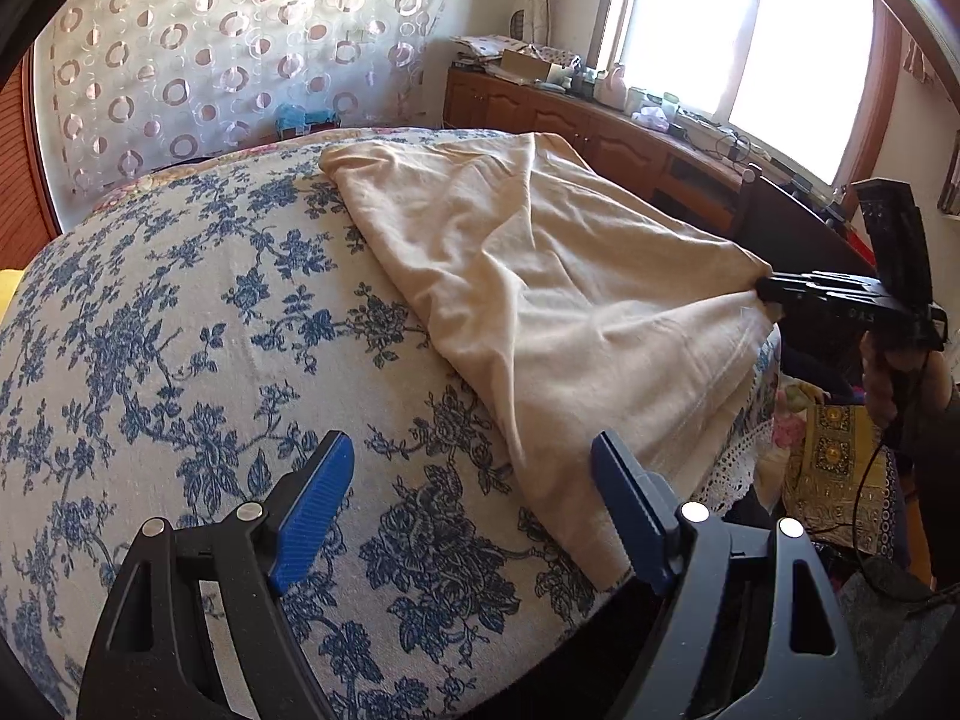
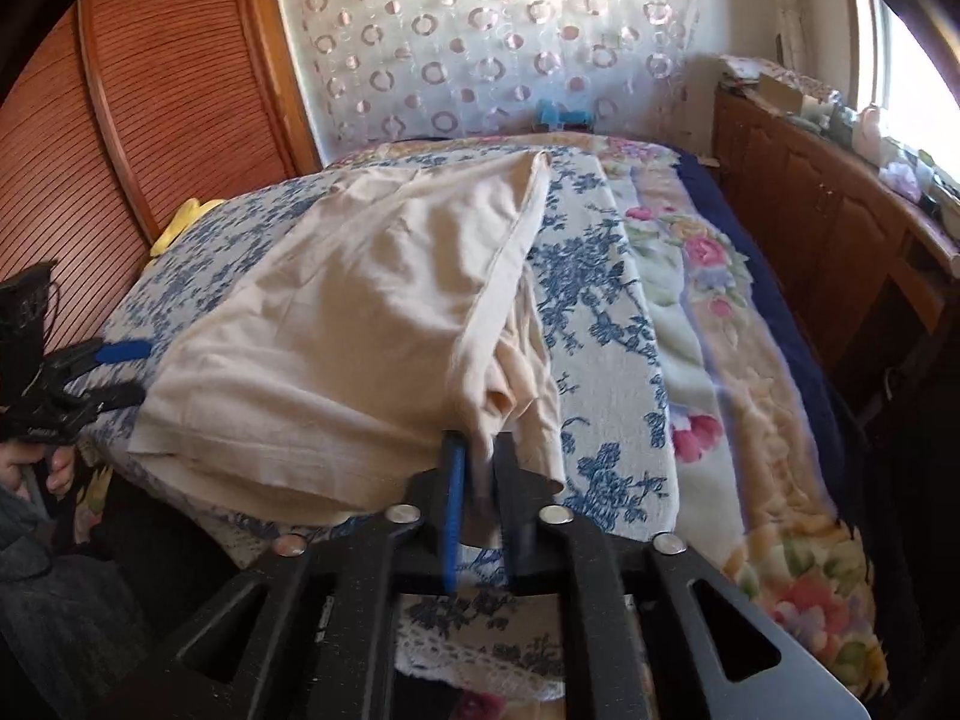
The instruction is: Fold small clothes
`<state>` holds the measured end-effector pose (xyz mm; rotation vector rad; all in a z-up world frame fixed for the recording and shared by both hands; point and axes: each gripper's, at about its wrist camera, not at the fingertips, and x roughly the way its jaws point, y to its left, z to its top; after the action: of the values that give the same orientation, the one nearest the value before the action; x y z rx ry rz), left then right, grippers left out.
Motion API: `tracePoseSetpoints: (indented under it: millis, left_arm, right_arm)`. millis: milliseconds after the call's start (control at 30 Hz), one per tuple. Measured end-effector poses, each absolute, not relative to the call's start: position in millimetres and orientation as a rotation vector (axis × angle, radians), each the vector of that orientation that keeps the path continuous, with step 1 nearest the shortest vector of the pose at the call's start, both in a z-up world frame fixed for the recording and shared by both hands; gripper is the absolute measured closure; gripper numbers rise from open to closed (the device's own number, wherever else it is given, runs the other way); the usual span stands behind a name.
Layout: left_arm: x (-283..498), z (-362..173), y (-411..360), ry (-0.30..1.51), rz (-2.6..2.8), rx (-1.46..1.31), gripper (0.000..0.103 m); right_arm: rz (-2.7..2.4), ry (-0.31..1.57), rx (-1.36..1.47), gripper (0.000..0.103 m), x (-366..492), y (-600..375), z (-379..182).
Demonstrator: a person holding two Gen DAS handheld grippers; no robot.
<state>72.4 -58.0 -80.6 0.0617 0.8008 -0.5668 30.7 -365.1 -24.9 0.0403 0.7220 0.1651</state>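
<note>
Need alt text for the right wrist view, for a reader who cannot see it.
The right gripper, shut, pinches a corner of a cream garment lying on a blue floral cloth over a bed. At left, the open left gripper sits just off the garment's other near corner. Behind are a circle-patterned curtain and a wooden door.

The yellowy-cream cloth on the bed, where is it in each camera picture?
Left wrist view: the cream cloth lies right of the middle, its near corner pinched by the right gripper at the right edge.
Right wrist view: the cloth fills the middle left, clamped at the bottom by the right gripper.
Shared landmark: the blue-flowered bedcover under it.
</note>
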Motion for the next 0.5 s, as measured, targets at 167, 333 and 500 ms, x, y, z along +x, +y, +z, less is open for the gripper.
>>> tracePoseSetpoints:
  millis: [167, 333, 500]
  left_arm:
    - [67.0, -82.3, -60.4, 0.81, -0.591, 0.062, 0.034]
    - [64.4, -85.1, -67.1, 0.826, -0.602, 0.074, 0.046]
    - [62.6, -86.9, -72.2, 0.83, -0.6, 0.091, 0.047]
  right_arm:
    - [0.135, 0.72, 0.077, 0.06, 42.1, -362.2, -41.6]
    - [0.111, 0.744, 0.088, 0.054, 51.4, -359.0, -52.6]
    - [0.058, 0.748, 0.057, 0.044, 54.3, -355.7, -53.2]
